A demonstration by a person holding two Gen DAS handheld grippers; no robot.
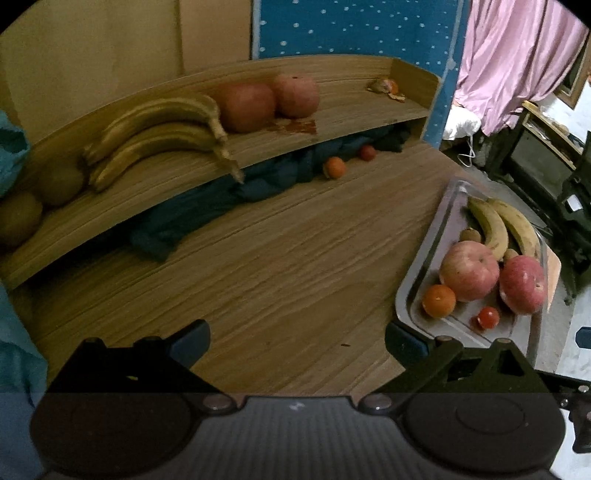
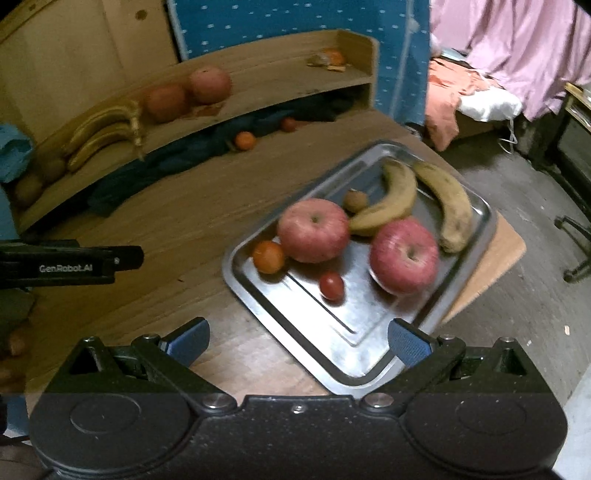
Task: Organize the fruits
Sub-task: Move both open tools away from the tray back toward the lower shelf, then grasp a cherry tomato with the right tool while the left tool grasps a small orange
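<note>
The fruit lay in two lots: two apples (image 2: 314,230), two bananas (image 2: 391,201), an orange (image 2: 268,256) and a tomato (image 2: 331,285) sat on the tray (image 2: 347,354), more on the shelf (image 1: 332,110). The right gripper (image 2: 297,341) hovered over the tray's near corner, fingers spread, holding nothing. The left gripper (image 1: 297,341) hung over the bare table (image 1: 258,258), likewise agape and empty. A pick seemed pending; it likely called for lowering around one fruit.

A blue dotted wall (image 1: 354,26) rises behind the wooden tabletop (image 1: 277,258) and its shelf (image 1: 332,107). Pink curtain (image 2: 517,40) hangs right, above what may be a bed; grey floor (image 2: 517,295), dim light.
</note>
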